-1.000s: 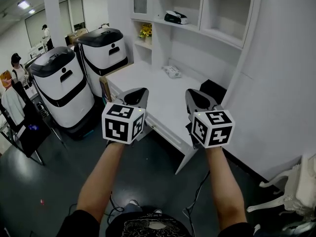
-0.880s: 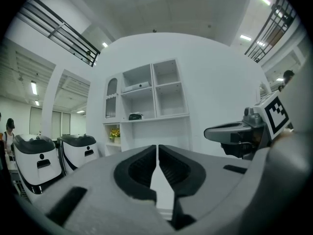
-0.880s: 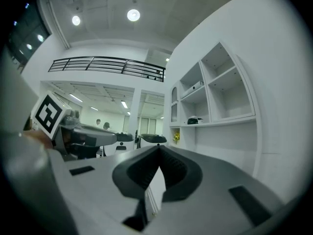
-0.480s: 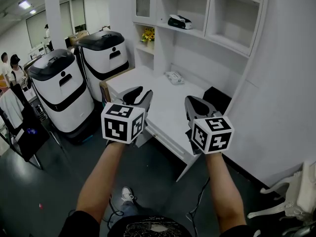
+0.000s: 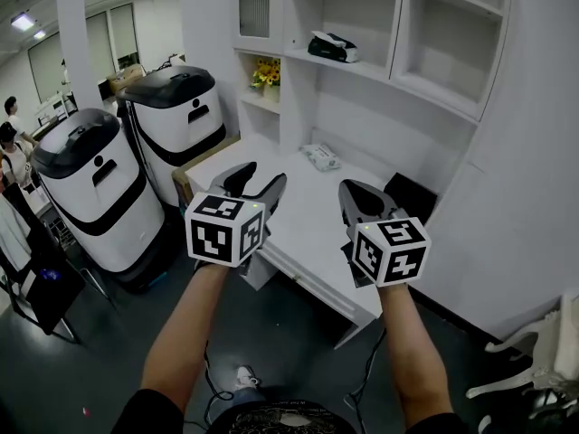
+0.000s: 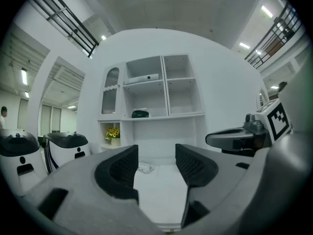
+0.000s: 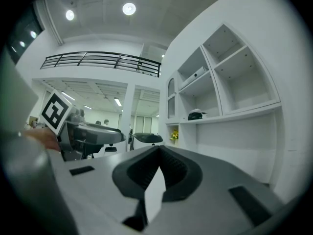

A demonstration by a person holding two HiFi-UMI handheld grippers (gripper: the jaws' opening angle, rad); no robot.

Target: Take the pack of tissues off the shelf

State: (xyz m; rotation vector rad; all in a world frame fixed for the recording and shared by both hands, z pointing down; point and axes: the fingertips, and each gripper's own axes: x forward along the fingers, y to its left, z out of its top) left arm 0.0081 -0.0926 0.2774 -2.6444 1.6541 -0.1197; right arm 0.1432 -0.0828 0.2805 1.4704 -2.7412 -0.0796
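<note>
- Jaws of the left gripper [image 5: 261, 177] are opening and nothing stands between them; in the left gripper view [image 6: 155, 163] only bare desktop shows through the gap.
- Jaws of the right gripper [image 5: 348, 193] are closed tip to tip on nothing, as the right gripper view [image 7: 157, 152] confirms.
- Change: a second ago the left jaws were together; they now stand apart. Both grippers have also come nearer the front edge of the desktop [image 5: 308, 202].
- Meaning for the task: the left gripper appears to be readied for the pick (a judgement, not an observation); the reach itself is not yet made.
- The pack of tissues [image 5: 320, 156] lies flat near the rear edge of the desktop, about midway along it, under the lowest shelf board and well apart from both grippers. It sits in line with the left jaw gap [image 6: 145, 168].
- Next move calls for carrying the left gripper forward over the desktop to the pack.
</note>
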